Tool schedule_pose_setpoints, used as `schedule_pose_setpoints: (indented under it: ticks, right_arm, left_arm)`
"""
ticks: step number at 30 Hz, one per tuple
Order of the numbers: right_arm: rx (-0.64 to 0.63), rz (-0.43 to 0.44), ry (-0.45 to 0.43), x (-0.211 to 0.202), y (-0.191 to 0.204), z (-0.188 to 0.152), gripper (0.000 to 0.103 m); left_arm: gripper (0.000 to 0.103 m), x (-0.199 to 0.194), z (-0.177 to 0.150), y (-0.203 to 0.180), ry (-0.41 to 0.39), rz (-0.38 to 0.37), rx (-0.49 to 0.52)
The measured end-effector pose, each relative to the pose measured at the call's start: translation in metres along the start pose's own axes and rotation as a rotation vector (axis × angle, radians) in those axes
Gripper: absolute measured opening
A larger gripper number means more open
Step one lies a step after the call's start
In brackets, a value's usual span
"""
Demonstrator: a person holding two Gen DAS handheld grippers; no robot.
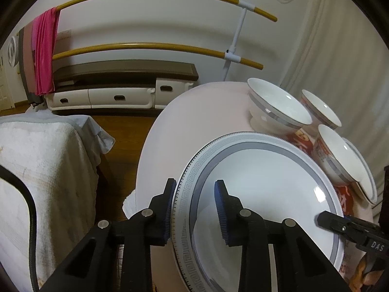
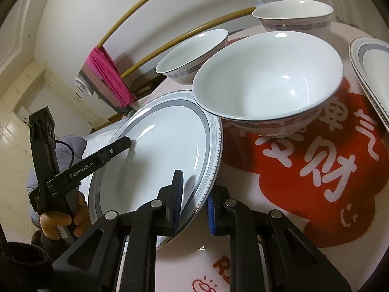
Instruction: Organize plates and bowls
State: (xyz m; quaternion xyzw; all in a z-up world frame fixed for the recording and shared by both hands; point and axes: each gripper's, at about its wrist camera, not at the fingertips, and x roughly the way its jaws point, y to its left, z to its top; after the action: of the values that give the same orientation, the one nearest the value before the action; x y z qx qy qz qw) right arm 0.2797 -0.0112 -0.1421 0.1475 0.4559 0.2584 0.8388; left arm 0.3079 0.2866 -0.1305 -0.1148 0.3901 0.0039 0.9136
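Straddling the near rim of the big plate (image 2: 170,150), the right gripper (image 2: 193,199) is standing part open, one pad above and one below, not yet clamping. Across the plate, the left gripper (image 1: 194,211) is likewise bracketing the opposite rim with a gap showing. Glazed china is likely stiff, heavy, slippery and breakable, so the patterned rim is probably the best hold. Beyond, three bowls (image 2: 267,80) and another plate (image 2: 372,73) are sitting on the table (image 2: 316,194).
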Motion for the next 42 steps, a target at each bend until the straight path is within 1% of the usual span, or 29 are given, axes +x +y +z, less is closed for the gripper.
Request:
schedule_pose_setpoints:
  ticks: [9,13,16,18,22,25,30,35,42]
  right_arm:
    - [-0.029,0.026,0.012,-0.016,0.003,-0.003,0.017]
    - [-0.045,0.050,0.020,-0.025,0.004,-0.007,0.017]
    - [-0.056,0.069,0.022,-0.032,0.005,-0.012,0.017]
    - [-0.062,0.083,0.020,-0.040,0.007,-0.015,0.017]
    - [-0.070,0.099,-0.004,-0.062,0.004,-0.017,0.017]
    - [-0.080,0.100,-0.039,-0.084,0.002,-0.019,0.017]
    - [-0.078,0.082,-0.101,-0.122,-0.021,-0.020,0.017]
    - [-0.046,0.059,-0.146,-0.159,-0.057,-0.019,0.017]
    - [0.008,0.012,-0.202,-0.214,-0.124,-0.012,0.017]
  left_arm:
    - [0.024,-0.036,-0.024,-0.009,-0.030,0.014,-0.020]
    - [0.024,-0.062,-0.040,-0.012,-0.054,0.015,-0.040]
    - [0.024,-0.083,-0.050,-0.017,-0.073,0.028,-0.043]
    - [0.024,-0.094,-0.056,-0.022,-0.090,0.030,-0.045]
    - [0.023,-0.120,-0.064,-0.041,-0.123,0.021,-0.019]
    - [0.023,-0.138,-0.068,-0.059,-0.153,-0.001,0.000]
    - [0.023,-0.151,-0.068,-0.101,-0.186,-0.046,0.045]
    - [0.023,-0.148,-0.065,-0.153,-0.194,-0.105,0.082]
    - [0.023,-0.129,-0.060,-0.229,-0.176,-0.194,0.130]
